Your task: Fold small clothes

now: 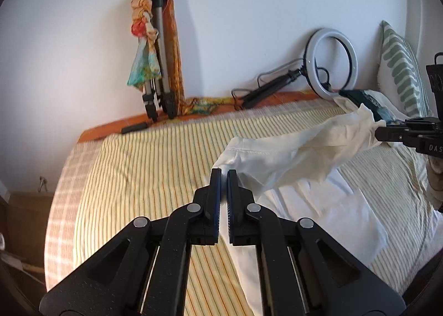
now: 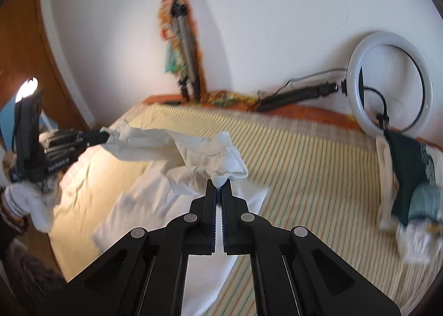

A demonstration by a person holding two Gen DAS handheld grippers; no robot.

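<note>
White garment [image 1: 290, 155] stretched above striped bed [image 1: 155, 166], pinched by left gripper [image 1: 224, 174] and right gripper [image 2: 220, 185], both closed on cloth. Risk: thin corner grips slipping under tension, dropping the fold.

R-wrist view is motion-blurred: tripod [image 2: 185, 47] w/ scarf, clothes pile [image 2: 409, 177] by ring light lack detail. In L-wrist view, right gripper [image 1: 380, 132] body is cut off at frame edge; garment [image 1: 290, 155] edge hides its fingertips.
</note>
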